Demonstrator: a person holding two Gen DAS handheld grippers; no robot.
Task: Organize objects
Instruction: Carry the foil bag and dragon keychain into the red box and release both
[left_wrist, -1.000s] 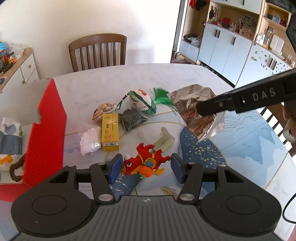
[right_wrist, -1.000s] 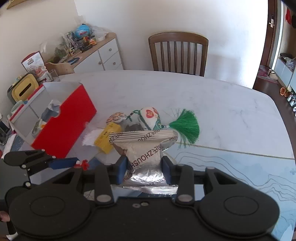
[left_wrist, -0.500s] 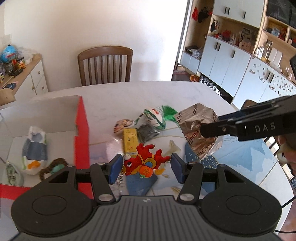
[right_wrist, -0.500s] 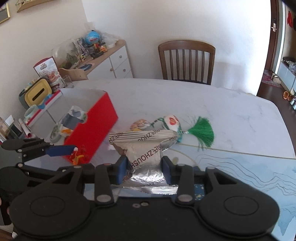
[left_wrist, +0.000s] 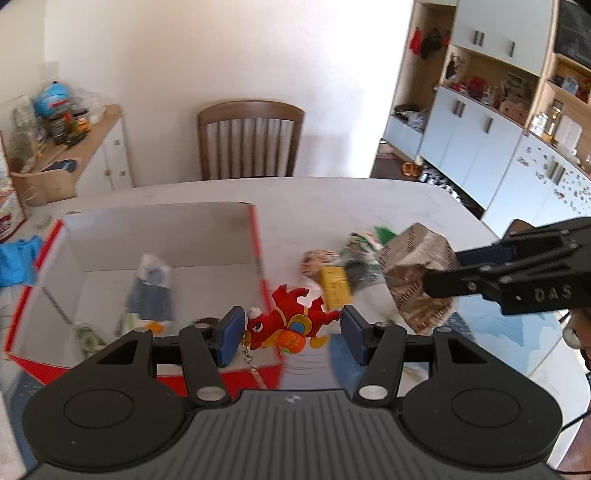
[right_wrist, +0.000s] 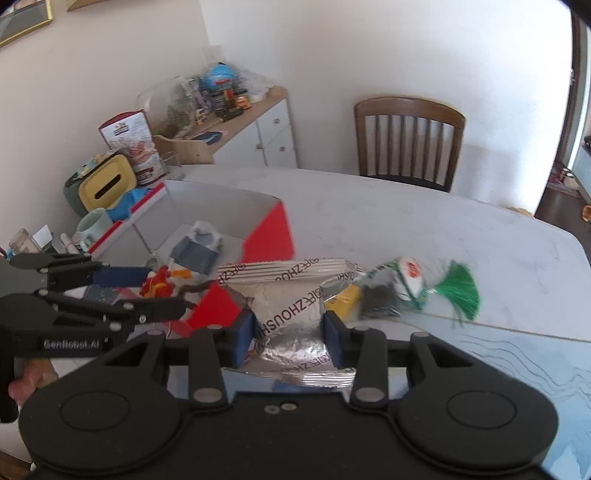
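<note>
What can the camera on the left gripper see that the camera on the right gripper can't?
Only the left wrist view shows the tall cupboards with cluttered shelves, and the red dragon keychain from the front between the left gripper pads. Only the right wrist view shows the yellow bin, the mint mug and the green tassel. Both show the red box, the silver foil bag, the yellow carton and the wooden chair.
</note>
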